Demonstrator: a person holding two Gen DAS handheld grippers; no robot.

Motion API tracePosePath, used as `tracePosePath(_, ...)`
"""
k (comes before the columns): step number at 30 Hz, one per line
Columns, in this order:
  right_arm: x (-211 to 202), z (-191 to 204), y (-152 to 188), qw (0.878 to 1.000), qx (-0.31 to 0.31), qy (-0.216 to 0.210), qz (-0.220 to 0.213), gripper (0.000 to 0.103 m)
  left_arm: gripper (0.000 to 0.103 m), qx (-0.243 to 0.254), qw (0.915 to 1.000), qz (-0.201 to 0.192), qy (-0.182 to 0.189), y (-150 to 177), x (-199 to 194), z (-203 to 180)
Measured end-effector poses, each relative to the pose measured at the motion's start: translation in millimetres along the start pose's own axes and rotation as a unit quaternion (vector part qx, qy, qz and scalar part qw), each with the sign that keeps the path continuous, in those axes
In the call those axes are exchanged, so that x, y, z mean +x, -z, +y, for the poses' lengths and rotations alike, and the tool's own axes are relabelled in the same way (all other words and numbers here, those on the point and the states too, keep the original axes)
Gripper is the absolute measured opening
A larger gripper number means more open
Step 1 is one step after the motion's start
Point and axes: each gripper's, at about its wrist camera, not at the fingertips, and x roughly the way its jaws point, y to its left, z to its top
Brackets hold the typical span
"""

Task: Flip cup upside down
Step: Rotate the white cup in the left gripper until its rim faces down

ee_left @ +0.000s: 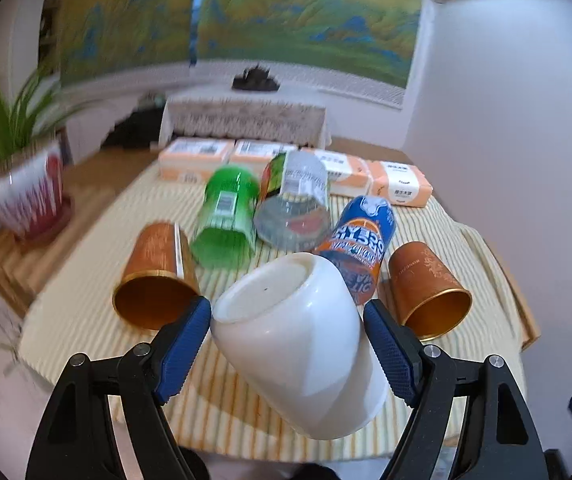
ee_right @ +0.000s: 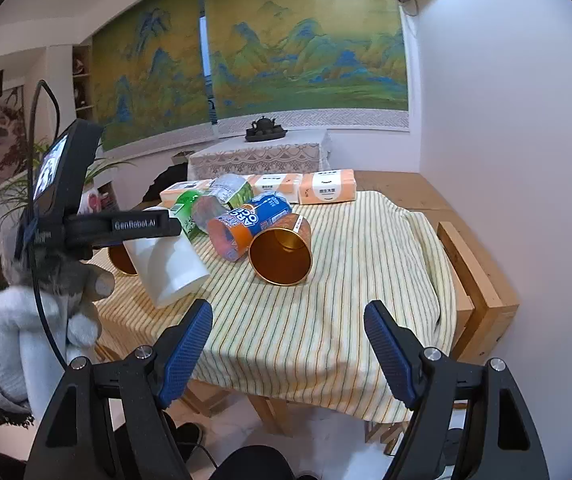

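Note:
A white cup (ee_left: 298, 344) is held between the blue pads of my left gripper (ee_left: 287, 344), tilted with its base toward the camera and its mouth down toward me, above the striped cloth (ee_left: 246, 412). In the right wrist view the same cup (ee_right: 166, 264) hangs tilted in the left gripper (ee_right: 142, 226) over the table's left side. My right gripper (ee_right: 288, 344) is open and empty, hovering off the table's near edge.
Several cups lie on their sides on the cloth: two copper ones (ee_left: 154, 280) (ee_left: 430, 292), a green one (ee_left: 226, 216), a clear one (ee_left: 294, 208) and a blue-orange one (ee_left: 362, 244). Tissue packs (ee_left: 400, 184) line the back. A potted plant (ee_left: 22, 192) stands left.

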Motion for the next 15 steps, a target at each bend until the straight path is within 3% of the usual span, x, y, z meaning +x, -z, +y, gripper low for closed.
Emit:
tracePosePath(3, 1, 1, 1, 1.0, 0.008, 0.002, -0.001, 0.075, 0.081, 0.03, 0.9992, -0.026, -0.009, 2, -1, -7)
tracePosePath(15, 3, 9, 4, 1.0, 0.012, 0.02, -0.001, 0.075, 0.08, 0.08, 0.9944, -0.069, 0.0, 9, 4, -18)
